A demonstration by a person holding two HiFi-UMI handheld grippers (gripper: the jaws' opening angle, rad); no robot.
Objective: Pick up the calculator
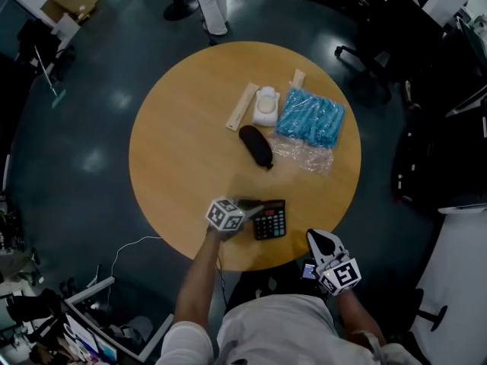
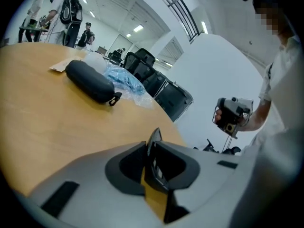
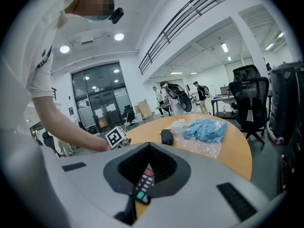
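OK, the calculator (image 1: 272,220) is at the 6 o'clock edge of the desk (image 1: 175,150). The left gripper (image 1: 249,208) is at its 9 o'clock side, fingers closed on its edge. The right gripper (image 1: 323,242) is off the desk near 5 o'clock, fingers together, gripping nothing. A black case (image 1: 256,146) lies mid-desk.

You are working over a round wooden surface (image 1: 175,158). On its far side a paper-wrapped strip (image 1: 242,106) is lying just beside a white round object (image 1: 265,106). A blue packet (image 1: 310,117) is sitting to their right, with a shorter strip (image 1: 297,78) at its far corner. A black pouch (image 1: 256,146) is lying near the middle, a clear plastic bag (image 1: 304,154) just beside it. The calculator (image 1: 269,219) is sitting near your edge; whether it is resting flat is unclear.
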